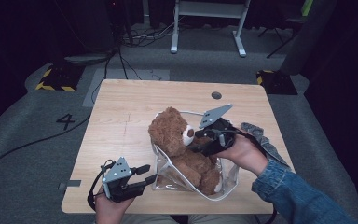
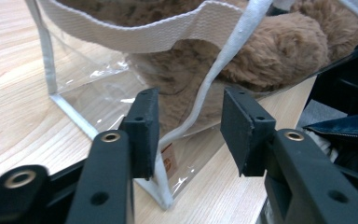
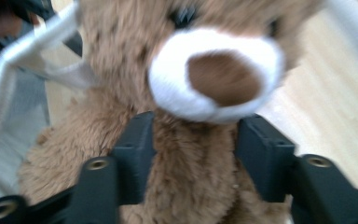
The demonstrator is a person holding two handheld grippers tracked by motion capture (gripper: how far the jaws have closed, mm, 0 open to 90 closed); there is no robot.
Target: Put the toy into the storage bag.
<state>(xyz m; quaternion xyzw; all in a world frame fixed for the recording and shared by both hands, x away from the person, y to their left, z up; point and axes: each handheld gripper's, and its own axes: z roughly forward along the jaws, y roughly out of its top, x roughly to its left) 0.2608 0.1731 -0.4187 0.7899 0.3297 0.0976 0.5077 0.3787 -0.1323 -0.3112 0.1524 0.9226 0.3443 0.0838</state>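
The bench (image 1: 121,116) is showing a pale wood-grain top, rectangular with rounded corners, and a small round grey grommet (image 1: 216,95) is sitting near its far edge. On the near half a bag (image 1: 168,179) of clear, crinkly plastic is lying, boxy in shape, edged with white woven tape and carrying white webbing straps (image 2: 177,30). A bear (image 1: 179,149) of shaggy brown plush is sitting inside the bag, its round head and white muzzle (image 3: 214,74) sticking out above the rim while its legs are pressing against the clear wall. A crumpled grey cloth (image 1: 261,135) is lying on the bench just beyond the bag, at the right.

The right gripper (image 1: 200,137), black with a grey three-cornered plate, is reaching in from the right at the bear's neck. Its fingers (image 3: 135,154) are standing apart on either side of the furry chest just below the muzzle, released rather than clenched; whether the pads are brushing the fur is hard to tell.

The left gripper (image 1: 147,175) is resting at the near left of the bench, pointing at the bag's lower corner. Its flat black fingers (image 2: 142,130) are standing released, with a thin white strap hanging loosely in the gap between them, touching neither pad firmly.
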